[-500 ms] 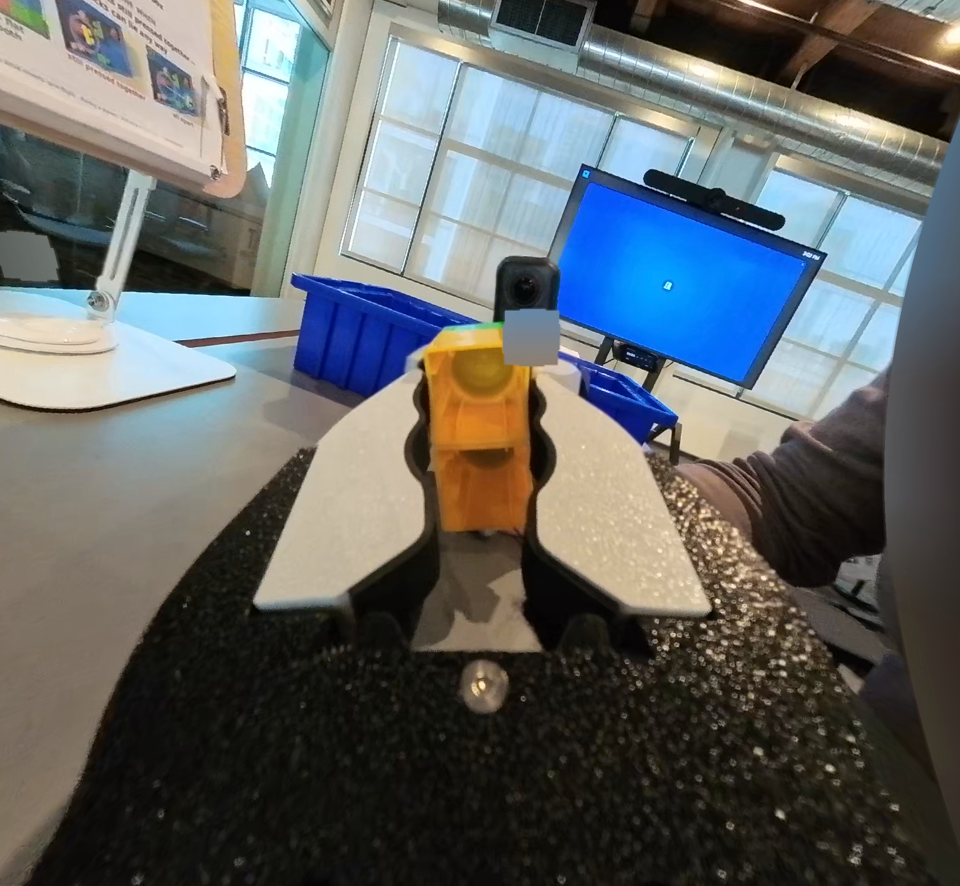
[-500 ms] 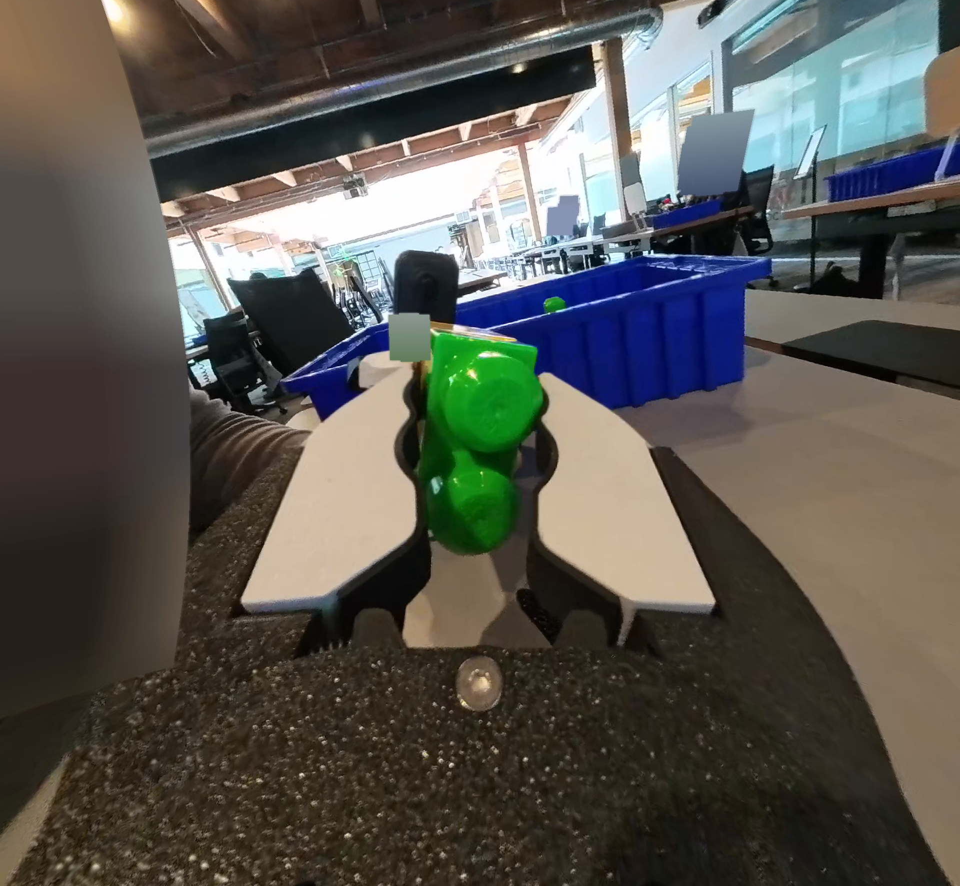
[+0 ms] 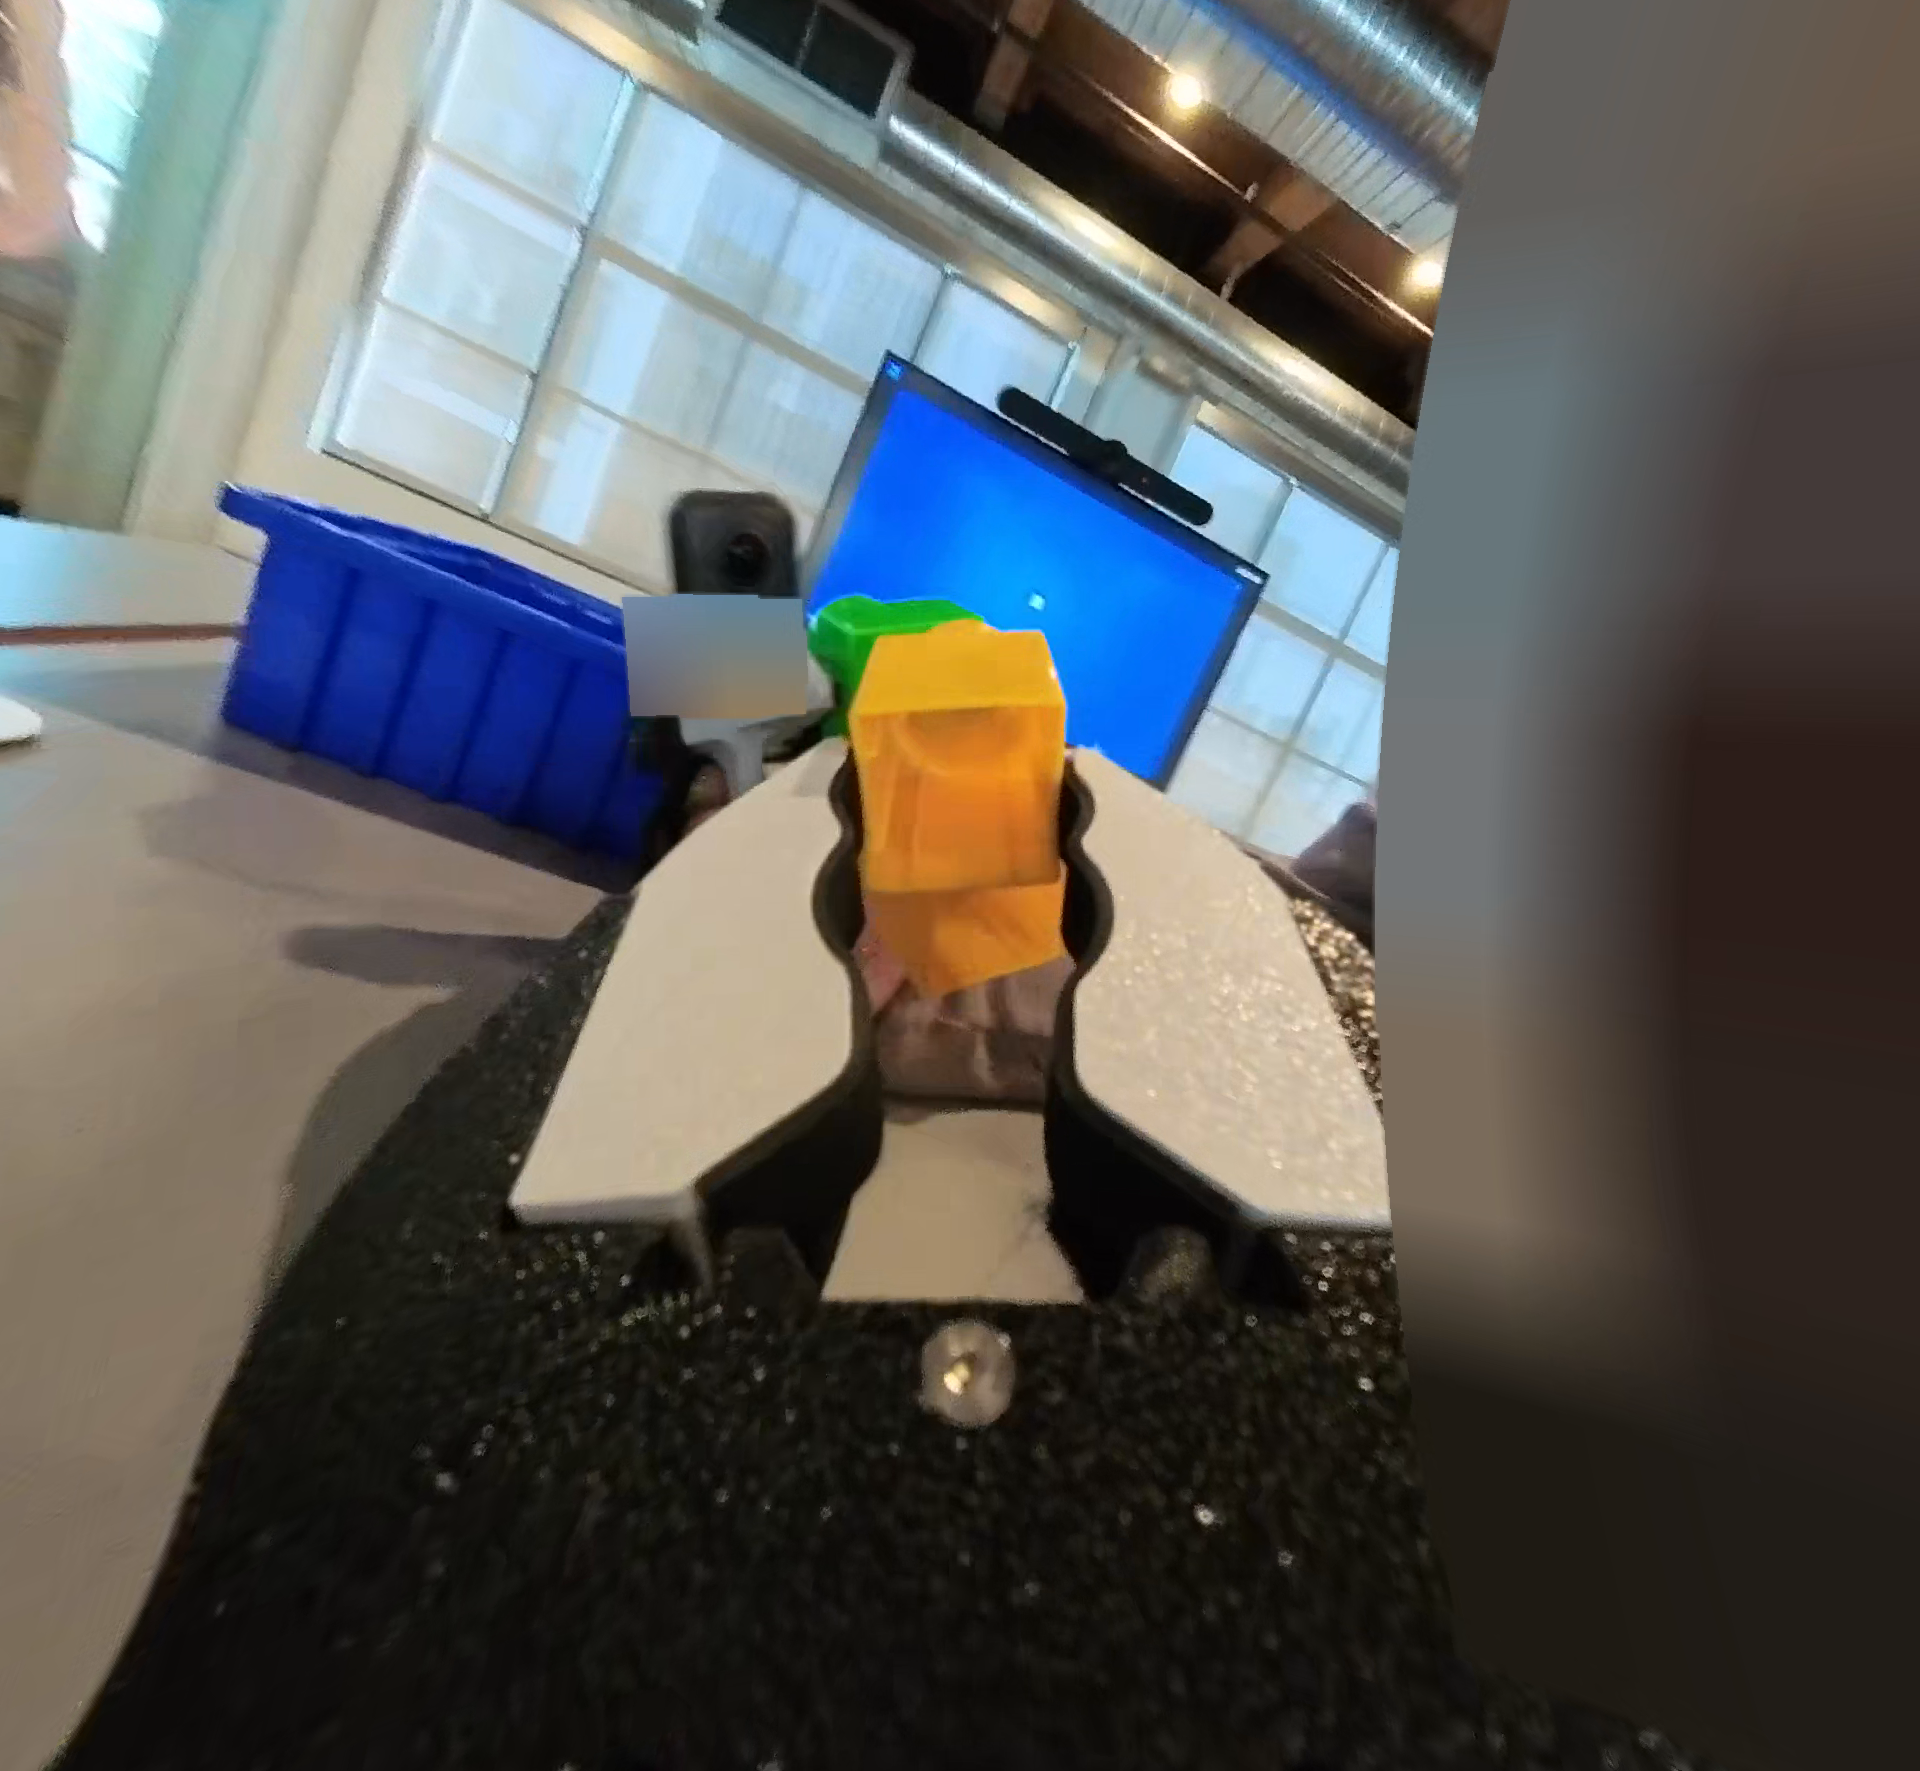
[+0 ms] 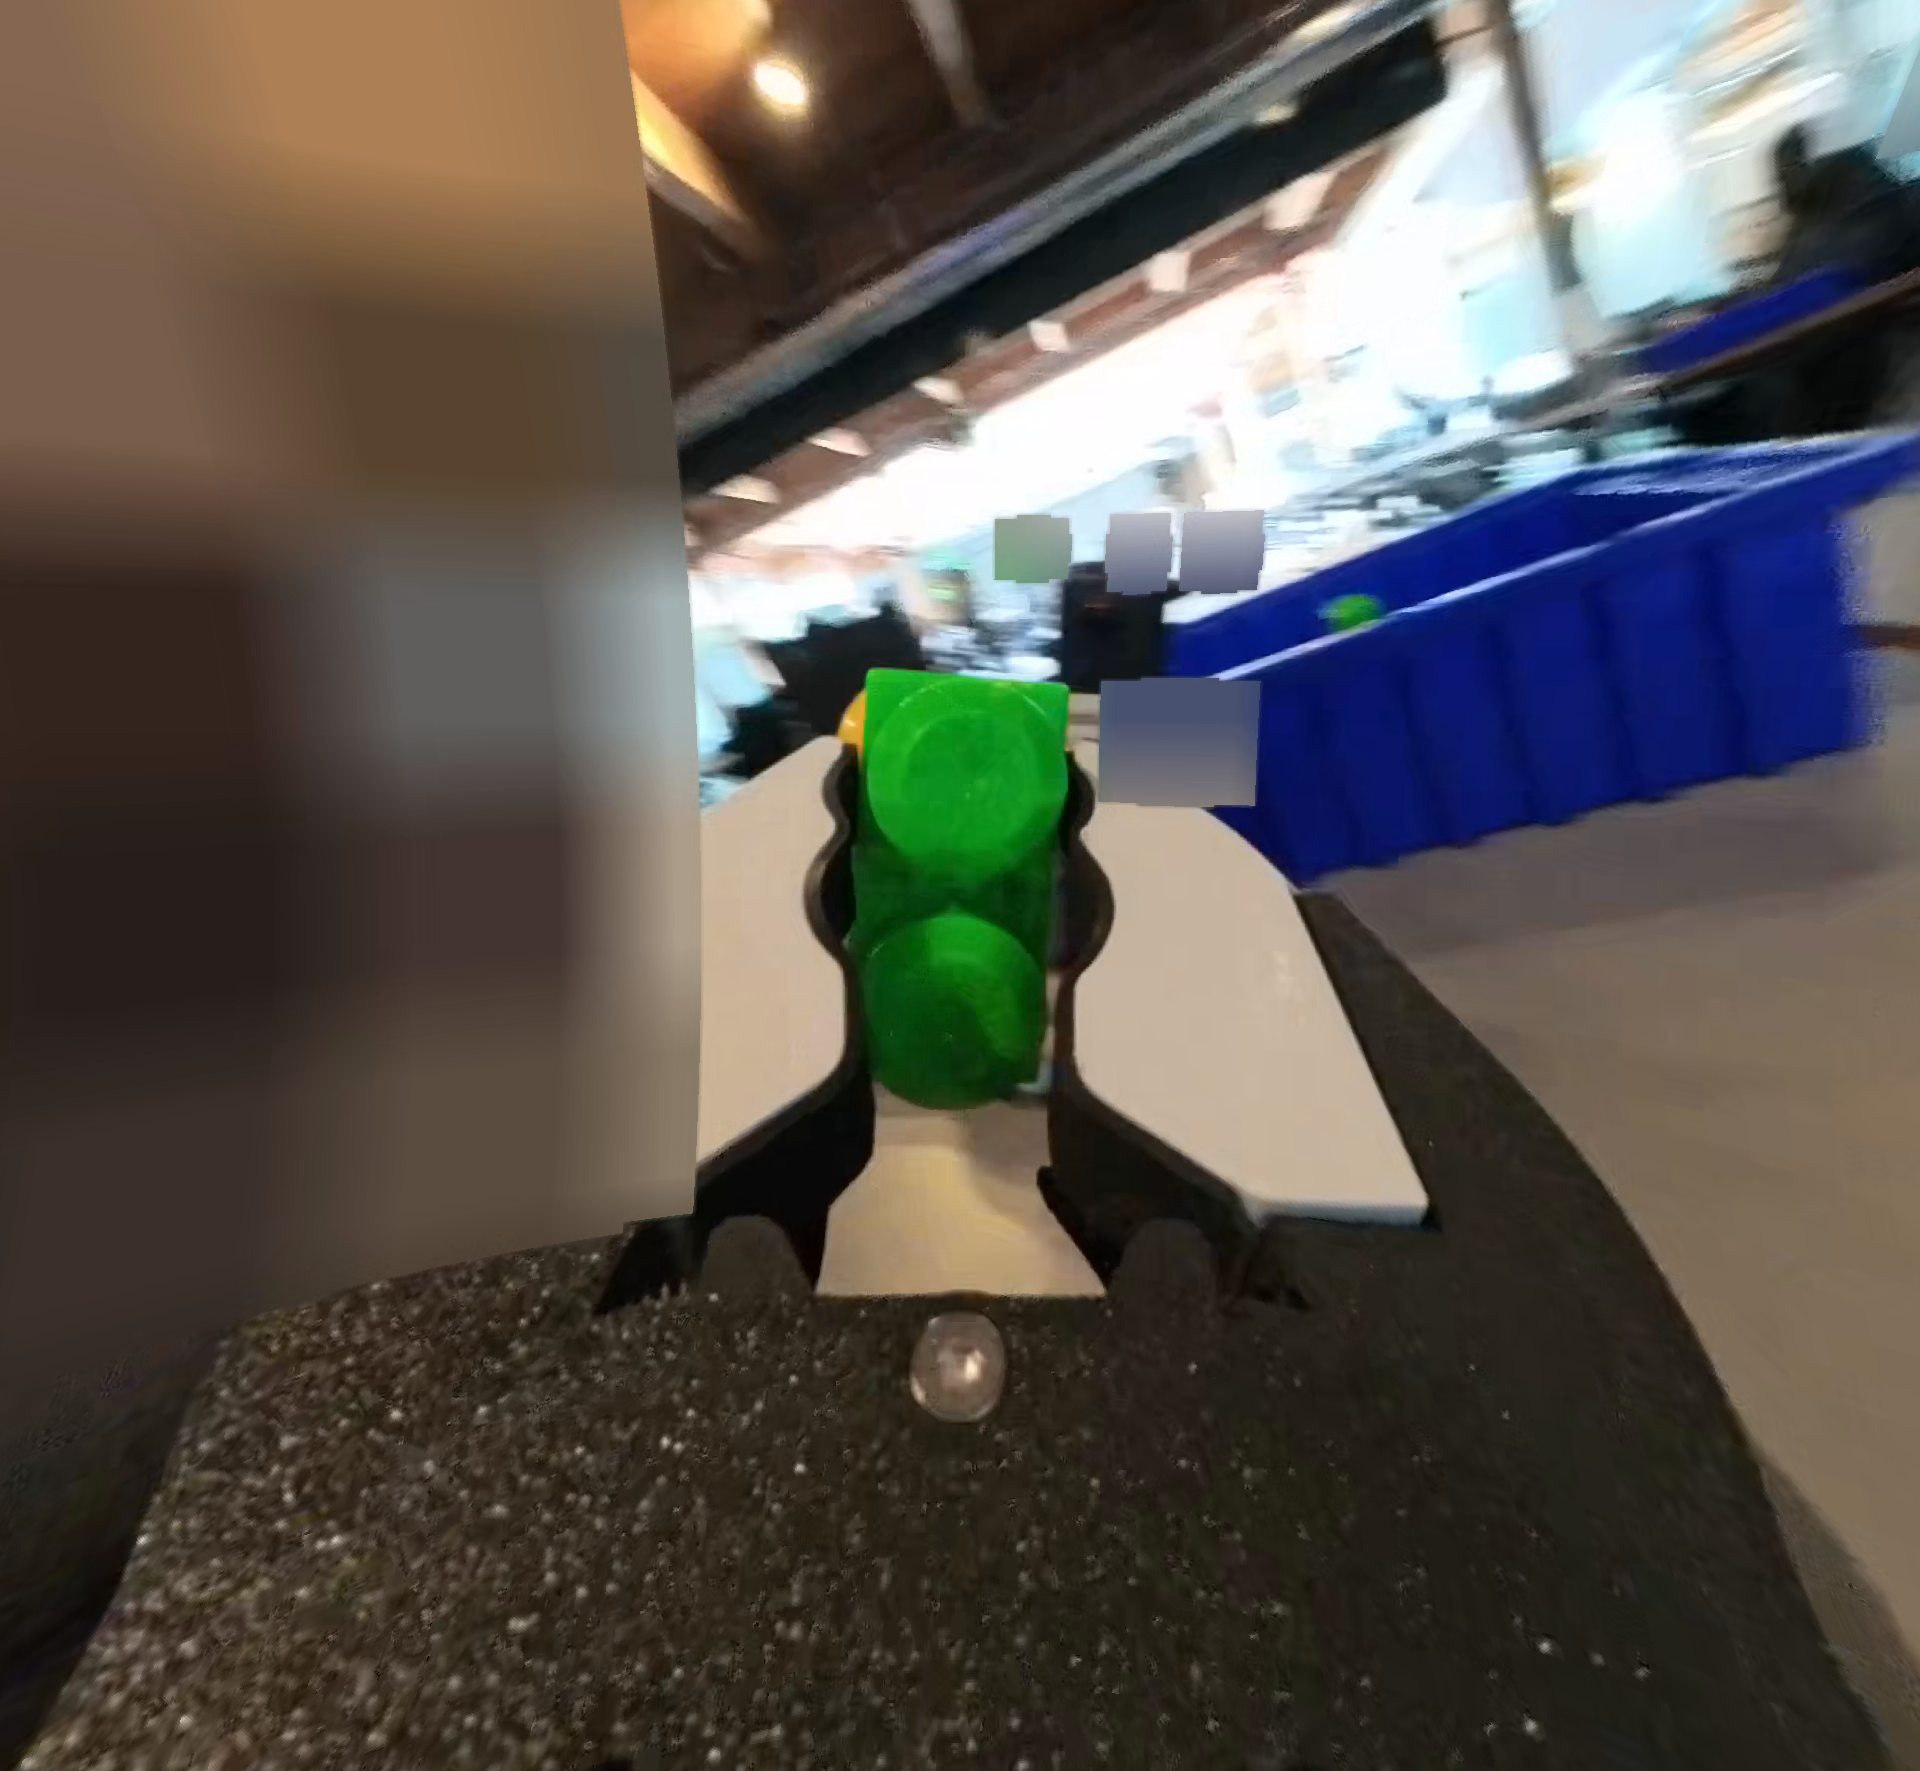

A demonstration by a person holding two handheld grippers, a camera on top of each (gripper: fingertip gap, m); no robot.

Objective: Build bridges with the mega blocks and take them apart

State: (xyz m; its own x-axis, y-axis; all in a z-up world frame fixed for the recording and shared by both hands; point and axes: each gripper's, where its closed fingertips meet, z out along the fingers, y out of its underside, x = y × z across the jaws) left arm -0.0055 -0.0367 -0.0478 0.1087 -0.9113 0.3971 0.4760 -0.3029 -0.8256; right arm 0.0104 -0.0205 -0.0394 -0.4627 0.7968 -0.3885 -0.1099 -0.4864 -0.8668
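While both grippers are lifted above the grey table [image 3: 208, 942], I hold a block in each: my left gripper [image 3: 961, 848] is closed to about a block's width on an orange mega block [image 3: 961, 786], hollow underside facing the cam, and my right gripper [image 4: 961, 900] is clamped the same way on a green mega block [image 4: 956, 890], its 2 round studs facing the cam. In the left wrist view the green block shows just behind the orange one, touching or nearly so; I can't tell whether they are pressed together or already apart. Both views are smeared w/ motion blur, esp. the right one. Risks, as I judge them: if the blocks are joined and I twist instead of pulling straight, one could pop out of the wavy pads, since each is pinched only on its narrow sides; a sudden release could fling a block off the table; a skewed push would jam studs vs. socket. Count: 1 orange block, 1 green block in hand, 1 more small green piece inside the blue bin [image 4: 1558, 713], 2 grippers, 1 blue-lit monitor [image 3: 1039, 578] in the bkgd, 1 bin per view.
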